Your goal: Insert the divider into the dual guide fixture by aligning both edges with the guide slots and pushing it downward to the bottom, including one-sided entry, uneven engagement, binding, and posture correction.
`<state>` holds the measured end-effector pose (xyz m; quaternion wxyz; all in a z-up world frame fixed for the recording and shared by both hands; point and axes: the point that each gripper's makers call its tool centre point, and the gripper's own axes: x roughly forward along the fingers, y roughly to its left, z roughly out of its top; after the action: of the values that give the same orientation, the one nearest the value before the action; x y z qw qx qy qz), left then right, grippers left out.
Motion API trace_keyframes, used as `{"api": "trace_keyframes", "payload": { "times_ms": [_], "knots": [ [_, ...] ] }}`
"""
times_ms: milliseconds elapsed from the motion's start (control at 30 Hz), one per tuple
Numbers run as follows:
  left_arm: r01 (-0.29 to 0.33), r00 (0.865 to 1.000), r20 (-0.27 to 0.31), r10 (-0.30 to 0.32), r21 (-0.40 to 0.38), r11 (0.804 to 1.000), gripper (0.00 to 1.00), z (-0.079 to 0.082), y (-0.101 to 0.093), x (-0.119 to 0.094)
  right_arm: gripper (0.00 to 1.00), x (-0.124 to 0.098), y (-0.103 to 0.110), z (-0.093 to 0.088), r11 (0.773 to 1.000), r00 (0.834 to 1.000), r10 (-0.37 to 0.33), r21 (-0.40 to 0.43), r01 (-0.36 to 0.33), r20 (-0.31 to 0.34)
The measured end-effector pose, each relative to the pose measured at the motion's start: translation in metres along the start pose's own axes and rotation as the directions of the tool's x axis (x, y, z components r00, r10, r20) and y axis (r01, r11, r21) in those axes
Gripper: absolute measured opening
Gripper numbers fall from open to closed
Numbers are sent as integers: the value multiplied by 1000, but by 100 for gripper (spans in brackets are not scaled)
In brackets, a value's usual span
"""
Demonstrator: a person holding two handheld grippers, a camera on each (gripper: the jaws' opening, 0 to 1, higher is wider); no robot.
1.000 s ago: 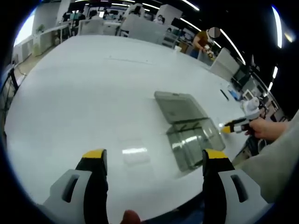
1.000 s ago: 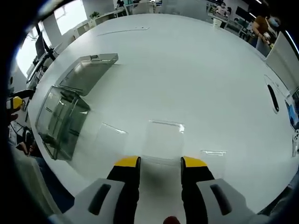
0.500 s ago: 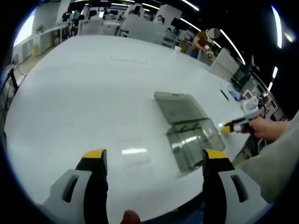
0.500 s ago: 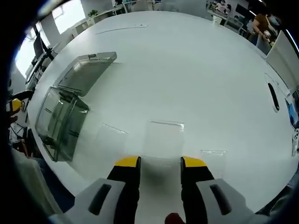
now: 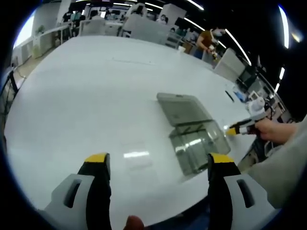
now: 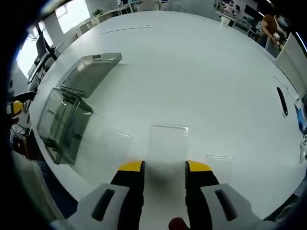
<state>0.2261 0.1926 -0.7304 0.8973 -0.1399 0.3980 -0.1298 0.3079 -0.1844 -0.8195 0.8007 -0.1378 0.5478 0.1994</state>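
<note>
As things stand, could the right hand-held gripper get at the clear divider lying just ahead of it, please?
Probably yes: the right hand-held gripper is open, the clear divider lies flat straight ahead, and only bare table lies between.

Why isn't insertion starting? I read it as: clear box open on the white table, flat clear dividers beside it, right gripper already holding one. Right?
Not quite. In the right gripper view the right gripper holds nothing; its jaws stand open over a divider lying flat on the table. The box is open.

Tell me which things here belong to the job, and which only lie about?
For the job: clear box fixture with its open lid; clear divider sheets lying flat; left tongs; right tongs.
Lying about: dark pen-like item on the white table.
</note>
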Motion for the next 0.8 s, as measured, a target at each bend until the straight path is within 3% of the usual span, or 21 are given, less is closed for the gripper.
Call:
{"api": "trace_keyframes", "payload": {
  "times_ms": [100,133,800],
  "knots": [
    [2,1000,-3,-2,5,1000,81,-1,-1,0,27,-1,-1,6,1000,1000,3,4,-3,27],
    [3,1000,-3,-3,5,1000,81,-1,-1,0,27,-4,-2,2,1000,1000,5,-21,-5,-1],
    [7,1000,-1,-7,23,1000,81,-3,-9,-2,27,-2,0,1,999,1000,27,-27,-27,12]
  ]
}}
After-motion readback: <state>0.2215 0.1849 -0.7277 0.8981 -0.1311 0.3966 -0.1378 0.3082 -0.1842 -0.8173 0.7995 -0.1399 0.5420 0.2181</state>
